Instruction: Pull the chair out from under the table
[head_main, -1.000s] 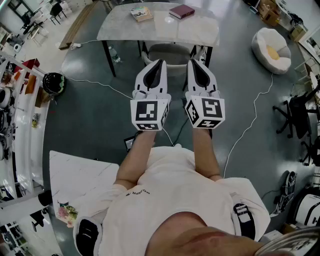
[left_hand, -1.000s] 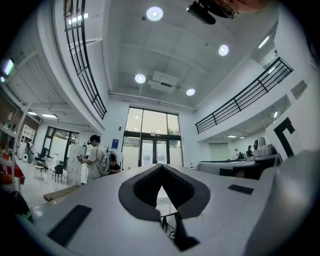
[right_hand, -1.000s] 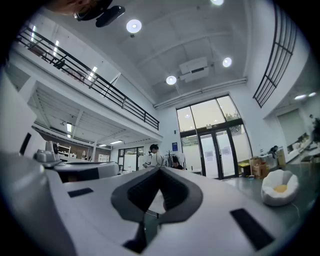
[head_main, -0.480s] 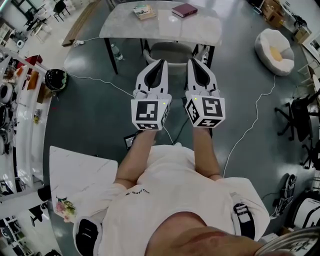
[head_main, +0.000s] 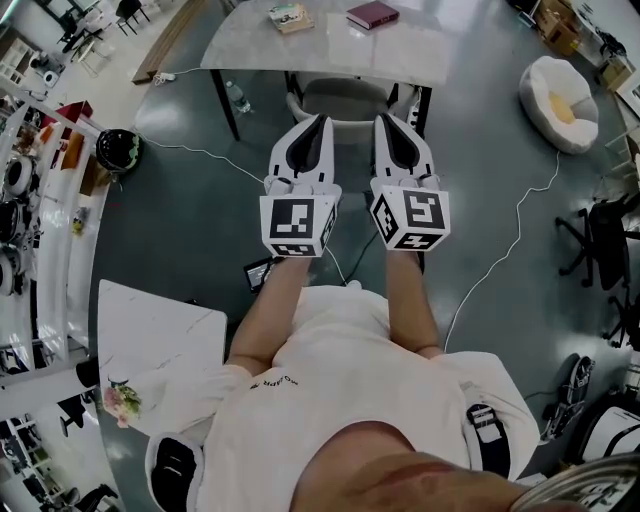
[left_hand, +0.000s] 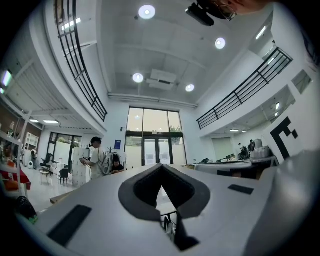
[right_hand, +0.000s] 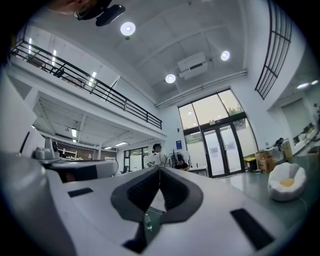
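- The chair (head_main: 345, 100) is sitting tucked under the table (head_main: 320, 55), upper centre of the head view, directly up-frame of both tips.
- Its near edge is running left to right, and both hands are lying about equally near.
- I am holding the left gripper (head_main: 322, 120) and right gripper (head_main: 383, 120) clenched and empty.
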